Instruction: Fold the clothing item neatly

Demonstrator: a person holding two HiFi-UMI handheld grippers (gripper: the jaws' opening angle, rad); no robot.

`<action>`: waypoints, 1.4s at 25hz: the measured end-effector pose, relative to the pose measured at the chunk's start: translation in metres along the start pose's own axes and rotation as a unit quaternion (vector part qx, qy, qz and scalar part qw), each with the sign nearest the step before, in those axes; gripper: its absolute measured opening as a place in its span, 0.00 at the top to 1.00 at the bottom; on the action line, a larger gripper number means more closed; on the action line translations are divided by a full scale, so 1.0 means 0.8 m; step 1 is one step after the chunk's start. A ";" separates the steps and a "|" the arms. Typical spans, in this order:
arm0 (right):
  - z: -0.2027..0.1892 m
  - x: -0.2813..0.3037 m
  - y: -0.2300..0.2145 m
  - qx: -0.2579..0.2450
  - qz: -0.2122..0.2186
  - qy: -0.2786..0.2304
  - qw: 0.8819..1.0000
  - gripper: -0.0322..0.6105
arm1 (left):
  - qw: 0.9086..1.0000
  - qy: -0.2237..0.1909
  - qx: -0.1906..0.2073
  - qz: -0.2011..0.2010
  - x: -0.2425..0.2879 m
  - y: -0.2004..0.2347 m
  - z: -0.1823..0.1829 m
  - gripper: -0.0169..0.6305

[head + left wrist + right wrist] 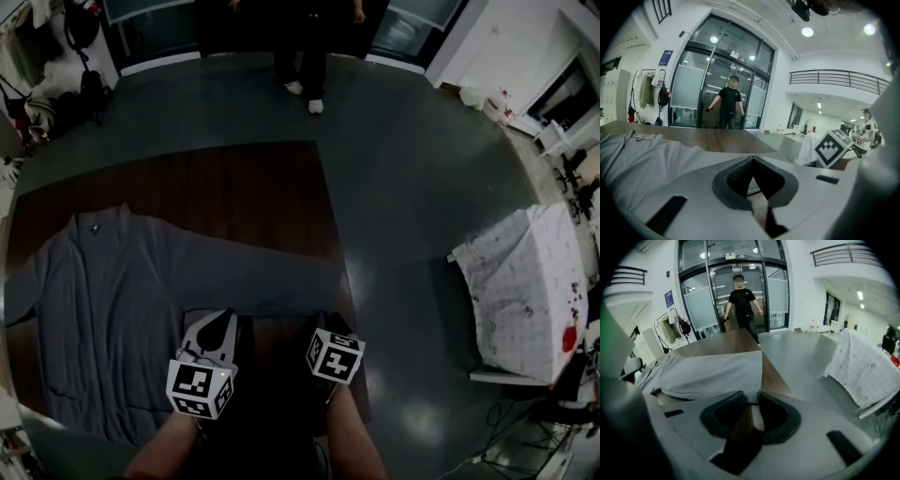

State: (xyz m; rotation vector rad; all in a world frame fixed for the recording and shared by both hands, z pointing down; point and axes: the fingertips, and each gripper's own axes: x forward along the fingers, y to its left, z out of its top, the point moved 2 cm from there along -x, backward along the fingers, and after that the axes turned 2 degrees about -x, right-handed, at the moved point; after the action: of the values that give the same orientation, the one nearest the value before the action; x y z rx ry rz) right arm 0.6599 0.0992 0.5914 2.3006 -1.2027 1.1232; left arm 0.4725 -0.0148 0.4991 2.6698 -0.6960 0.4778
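Shirt [112, 309] is lying flat on the bench [253, 187]. Right hand-held gripper [751, 401], jaws half apart, is nosing the sleeve end [717, 371], likely to fold it. Left hand-held gripper [220, 321] is hovering closed.

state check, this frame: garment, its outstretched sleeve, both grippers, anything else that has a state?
garment: unfolded, spread flat on the table, collar at the far end.
sleeve: stretched out flat toward the table's edge, cuff by the right gripper.
left gripper: jaws together, nothing between them.
right gripper: jaws apart, cuff edge at their tips, not pinched.
white cloth: draped over a stand, stained.
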 end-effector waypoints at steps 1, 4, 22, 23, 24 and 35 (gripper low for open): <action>0.001 0.000 0.000 0.002 0.001 -0.002 1.000 0.82 | 1.000 0.002 -0.001 0.002 -0.001 -0.001 -0.001 0.96; 0.003 0.001 0.006 0.003 0.005 -0.007 1.000 0.91 | 1.000 0.004 -0.003 0.013 -0.006 0.002 -0.002 0.96; 0.100 -0.101 0.158 -0.010 0.038 -0.124 0.992 0.91 | 0.987 -0.105 -0.043 0.116 -0.228 0.211 0.038 0.96; 0.102 -0.111 0.180 -0.015 0.045 -0.130 0.990 0.91 | 0.985 -0.111 -0.047 0.119 -0.245 0.225 0.038 0.96; 0.101 -0.119 0.202 -0.019 0.051 -0.135 0.989 0.91 | 0.985 -0.116 -0.050 0.121 -0.262 0.239 0.038 0.96; 0.046 -0.143 0.363 -0.029 0.065 -0.139 0.988 0.91 | 0.986 -0.111 -0.048 0.117 -0.383 0.347 0.012 0.96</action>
State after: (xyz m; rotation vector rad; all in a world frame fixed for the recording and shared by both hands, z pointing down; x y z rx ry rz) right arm 0.4078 -0.0325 0.4576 2.4216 -1.4850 0.8130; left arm 0.0791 -0.1231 0.4343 2.5867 -1.0781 0.1980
